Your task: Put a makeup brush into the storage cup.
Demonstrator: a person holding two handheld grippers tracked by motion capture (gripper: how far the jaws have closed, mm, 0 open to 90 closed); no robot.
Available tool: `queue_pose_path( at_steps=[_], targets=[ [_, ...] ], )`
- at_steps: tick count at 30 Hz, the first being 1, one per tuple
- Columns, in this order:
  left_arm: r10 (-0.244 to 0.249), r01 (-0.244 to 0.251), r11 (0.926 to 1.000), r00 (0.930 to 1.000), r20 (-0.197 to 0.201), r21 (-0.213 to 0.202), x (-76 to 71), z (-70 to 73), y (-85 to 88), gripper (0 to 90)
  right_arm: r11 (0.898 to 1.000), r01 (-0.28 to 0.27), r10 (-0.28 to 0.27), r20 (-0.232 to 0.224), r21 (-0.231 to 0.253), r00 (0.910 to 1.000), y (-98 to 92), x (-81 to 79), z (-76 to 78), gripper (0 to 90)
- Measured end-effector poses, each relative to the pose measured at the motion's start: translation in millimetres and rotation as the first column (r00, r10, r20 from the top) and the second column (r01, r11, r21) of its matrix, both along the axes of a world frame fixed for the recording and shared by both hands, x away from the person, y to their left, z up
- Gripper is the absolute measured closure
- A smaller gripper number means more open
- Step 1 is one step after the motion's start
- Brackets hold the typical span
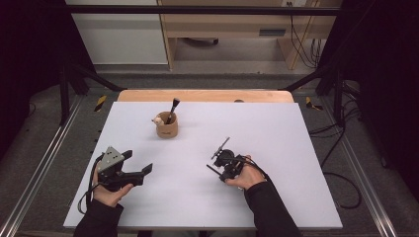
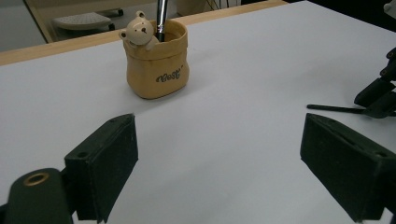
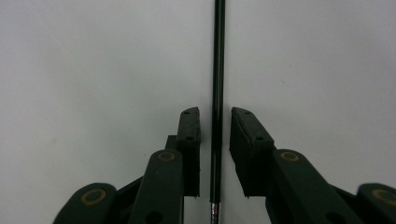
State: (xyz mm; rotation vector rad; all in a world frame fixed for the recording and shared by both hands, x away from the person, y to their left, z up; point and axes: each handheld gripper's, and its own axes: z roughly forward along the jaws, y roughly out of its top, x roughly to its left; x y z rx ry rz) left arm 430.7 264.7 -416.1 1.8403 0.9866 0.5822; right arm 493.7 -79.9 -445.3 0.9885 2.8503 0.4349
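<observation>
A thin black brush handle (image 3: 218,56) lies flat on the white mat (image 1: 276,133). My right gripper (image 3: 215,112) points down at it with one jaw on each side; a narrow gap shows on both sides, so it is open. In the high view this gripper (image 1: 221,172) is at the lower middle right. The handle (image 2: 334,108) also runs along the mat in the left gripper view. My left gripper (image 1: 138,162) rests wide open at the lower left, with nothing between its jaws. A tan pot (image 1: 167,128) with a small bear figure (image 2: 138,31) holds another brush (image 1: 173,108).
The mat covers a wooden table whose back edge (image 1: 205,95) shows beyond it. Black frame bars (image 1: 64,84) stand at both sides. Cables (image 1: 341,138) trail on the floor to the right. The pot (image 2: 156,65) stands ahead of my left gripper (image 2: 219,126).
</observation>
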Motion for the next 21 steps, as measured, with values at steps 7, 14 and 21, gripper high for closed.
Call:
queue_pose_path(
  at_steps=[7, 14, 21],
  targets=[
    [0.000, 0.000, 1.0000, 1.0000, 0.000, 0.001, -0.1, 0.0, -0.1, 10.5, 1.000, -0.006, 0.006, -0.002, -0.021, 1.0000, 0.0, 0.2, -2.3, 77.5],
    [0.001, -0.001, 1.0000, 1.0000, 0.001, -0.004, -0.1, -0.1, -0.6, 10.5, 1.000, 0.003, -0.003, -0.021, -0.018, 0.9998, -0.1, 1.3, -2.6, 82.0],
    [0.002, -0.002, 1.0000, 1.0000, 0.000, -0.003, -0.1, -0.2, -0.6, 10.5, 1.000, -0.003, 0.003, -0.019, -0.020, 0.9998, -0.5, 1.9, -2.8, 85.2]
  ],
)
